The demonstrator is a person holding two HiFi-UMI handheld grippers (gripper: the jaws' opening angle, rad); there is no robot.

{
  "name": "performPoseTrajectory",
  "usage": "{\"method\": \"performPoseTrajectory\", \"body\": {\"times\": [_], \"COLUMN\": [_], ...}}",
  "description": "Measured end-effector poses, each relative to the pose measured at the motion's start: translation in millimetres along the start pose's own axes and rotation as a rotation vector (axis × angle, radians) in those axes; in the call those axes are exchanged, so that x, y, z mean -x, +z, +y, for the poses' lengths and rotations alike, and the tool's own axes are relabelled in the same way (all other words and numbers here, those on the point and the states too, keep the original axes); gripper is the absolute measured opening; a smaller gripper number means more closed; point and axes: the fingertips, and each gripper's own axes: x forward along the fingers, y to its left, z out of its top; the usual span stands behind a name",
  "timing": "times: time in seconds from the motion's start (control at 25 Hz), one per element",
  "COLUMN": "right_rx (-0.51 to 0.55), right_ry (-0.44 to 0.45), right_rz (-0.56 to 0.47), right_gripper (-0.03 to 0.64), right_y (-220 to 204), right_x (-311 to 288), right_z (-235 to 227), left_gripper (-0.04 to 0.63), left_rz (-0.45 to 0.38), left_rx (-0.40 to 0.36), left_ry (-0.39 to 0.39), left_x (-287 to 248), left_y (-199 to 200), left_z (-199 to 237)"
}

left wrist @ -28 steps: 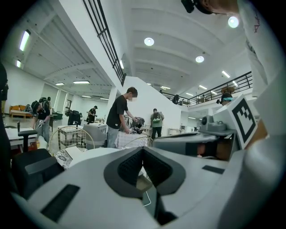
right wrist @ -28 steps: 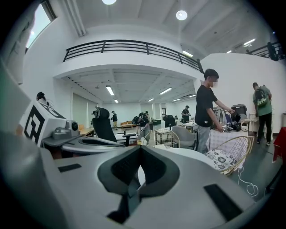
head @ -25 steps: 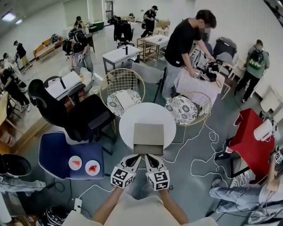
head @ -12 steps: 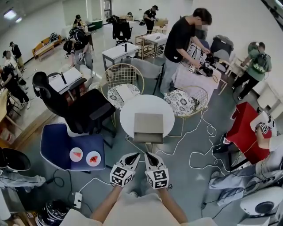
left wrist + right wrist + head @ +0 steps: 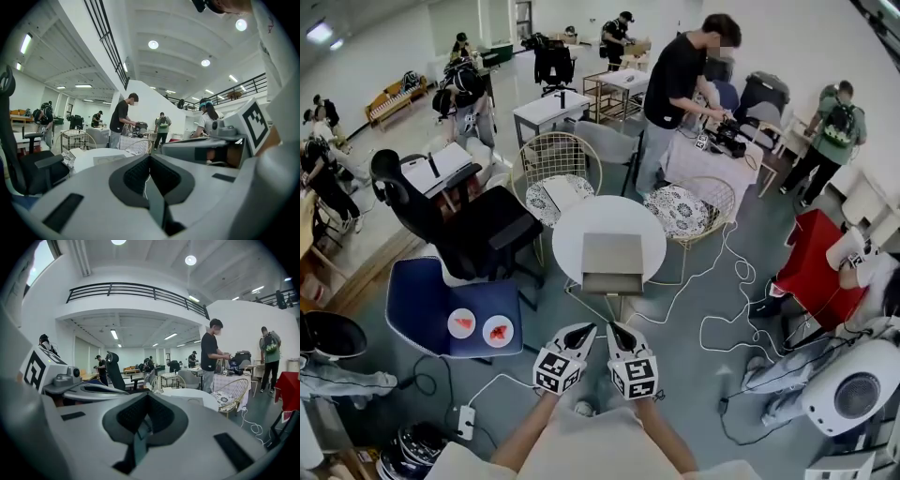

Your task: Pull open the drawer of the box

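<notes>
Open office hall: desks (image 5: 551,111), chairs (image 5: 492,234), mezzanine (image 5: 136,290)

I count one box (image 5: 612,262) on one round table (image 5: 570,236), two wire chairs (image 5: 553,165) (image 5: 724,206) and one black office chair (image 5: 478,234). One blue seat (image 5: 417,305) carries two small white plates (image 5: 461,322) (image 5: 498,332). I have two grippers (image 5: 585,327) (image 5: 613,326) in view, each bearing one marker cube (image 5: 560,370) (image 5: 635,377).

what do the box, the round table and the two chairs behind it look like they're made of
The box: matte grey-brown board, cardboard or wood, can't tell which; flat, no shine. The round table: smooth white top, likely laminate or paint. The left chair and the right chair: thin gold wire mesh backs, probably metal. The right chair's cushion looks like printed fabric.
</notes>
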Motion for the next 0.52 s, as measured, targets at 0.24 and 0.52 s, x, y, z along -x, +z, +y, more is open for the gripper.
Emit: {"method": "performPoseTrajectory", "body": {"times": [0.24, 0.52], "right_rx": [0.002, 0.007], "right_ry": [-0.001, 0.003], "right_rz": [0.000, -0.003], "right_gripper": [0.015, 0.015], "right_y": [-0.7, -3.3], "right_x": [3.5, 6.0], "right_z": [-0.4, 1.9], "left_gripper": [0.011, 0.011], "left_rz": [-0.001, 0.005], "left_rx": [-0.008, -0.008], "left_ry": [-0.007, -0.002], "left_x": [0.1, 4.6], "left_y": [1.3, -5.2], "left_z": [-4.9, -7.9]}}
